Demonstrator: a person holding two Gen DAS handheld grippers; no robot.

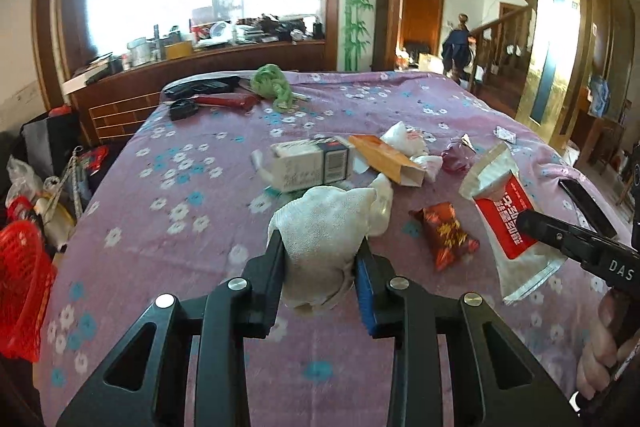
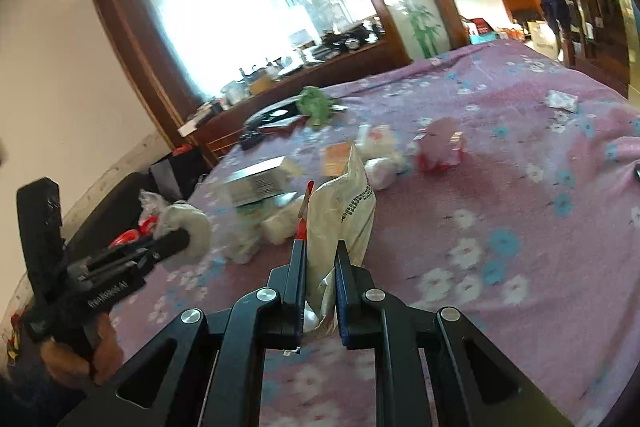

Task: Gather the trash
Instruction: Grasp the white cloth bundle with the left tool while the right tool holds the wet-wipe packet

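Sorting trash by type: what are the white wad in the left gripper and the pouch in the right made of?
White wad: looks like soft paper towel or cloth; matte, dimpled weave, crumpled folds. Which one is unclear. Pouch: probably plastic or foil-laminate film; glossy red print, silvery torn top, stiff creases. Its back is pale with small printed text.

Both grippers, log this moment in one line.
left gripper: shut on white tissue wad | right gripper: shut on red-and-white pouch | table: wrappers remain
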